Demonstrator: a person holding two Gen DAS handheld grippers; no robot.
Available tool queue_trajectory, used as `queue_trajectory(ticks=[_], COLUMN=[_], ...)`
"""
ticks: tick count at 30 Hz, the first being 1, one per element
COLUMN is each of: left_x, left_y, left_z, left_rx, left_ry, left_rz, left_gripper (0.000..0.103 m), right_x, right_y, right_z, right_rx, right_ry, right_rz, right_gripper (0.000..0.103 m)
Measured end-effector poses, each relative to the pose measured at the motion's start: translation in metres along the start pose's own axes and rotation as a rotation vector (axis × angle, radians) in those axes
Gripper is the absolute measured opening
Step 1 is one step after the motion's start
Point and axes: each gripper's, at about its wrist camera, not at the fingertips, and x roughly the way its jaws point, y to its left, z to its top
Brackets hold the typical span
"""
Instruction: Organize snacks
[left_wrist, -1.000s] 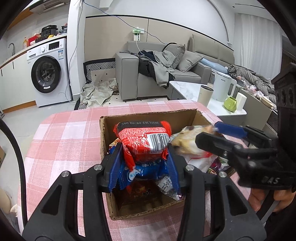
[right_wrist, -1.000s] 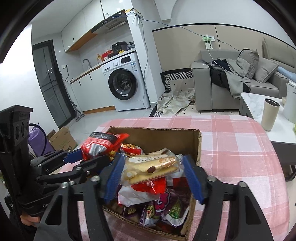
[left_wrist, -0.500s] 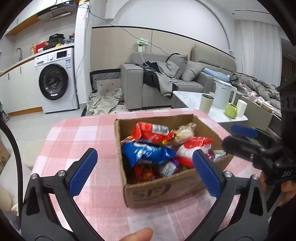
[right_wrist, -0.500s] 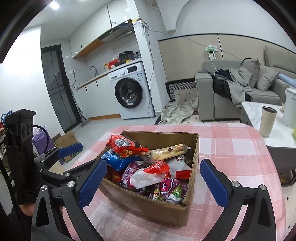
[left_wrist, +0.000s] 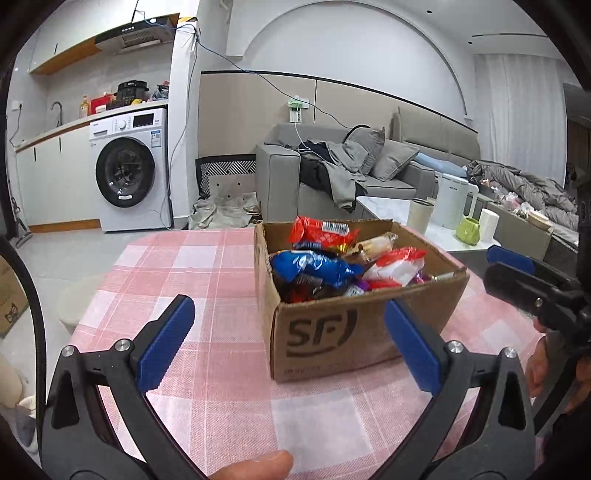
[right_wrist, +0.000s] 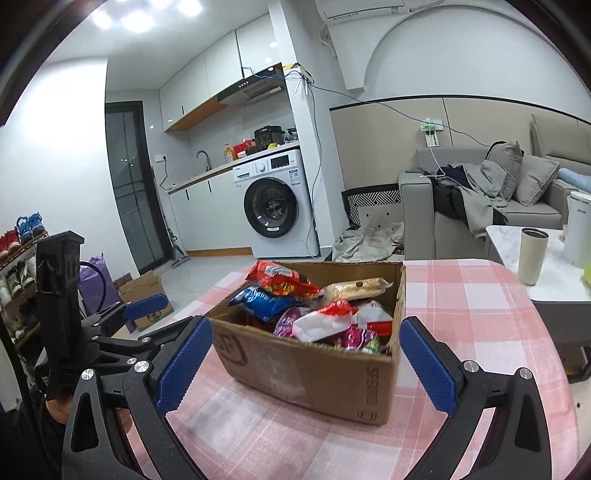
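Both our grippers are spread wide and empty, with the snack box on the table ahead of them

Our left gripper (left_wrist: 288, 336) has its blue pads far apart with nothing between them, hovering above the pink checked table (left_wrist: 207, 280) just short of the box (left_wrist: 354, 325); our right gripper (right_wrist: 306, 356) is just as wide, gripping nothing, its pads flanking the near side of the box without touching it. The cardboard box stands upright and open, heaped with snacks: a red pack (left_wrist: 321, 232) on top at the back, a blue pack (left_wrist: 314, 266) below it on the left, a biscuit pack (right_wrist: 354, 288) lying across the middle, and a red-and-white pack (right_wrist: 325, 321) nearer the front. Smaller wrappers lie underneath, too jumbled to tell apart
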Motion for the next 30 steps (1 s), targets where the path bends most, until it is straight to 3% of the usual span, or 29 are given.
queue_trajectory(ticks=[12,30], left_x=[-0.008,0.002], left_y=[-0.001,-0.007], left_z=[-0.025,-0.034], left_rx=[0.0,0.011], left_ry=[-0.015,-0.01], left_rz=[0.029,0.016], left_gripper=[0.102,0.102], right_x=[-0.006,-0.002], right_y=[0.001,-0.002], right_z=[-0.032,-0.044], right_rx=[-0.029,-0.045], right_ry=[-0.01,-0.032], right_rz=[-0.029,-0.066], right_gripper=[0.103,0.103])
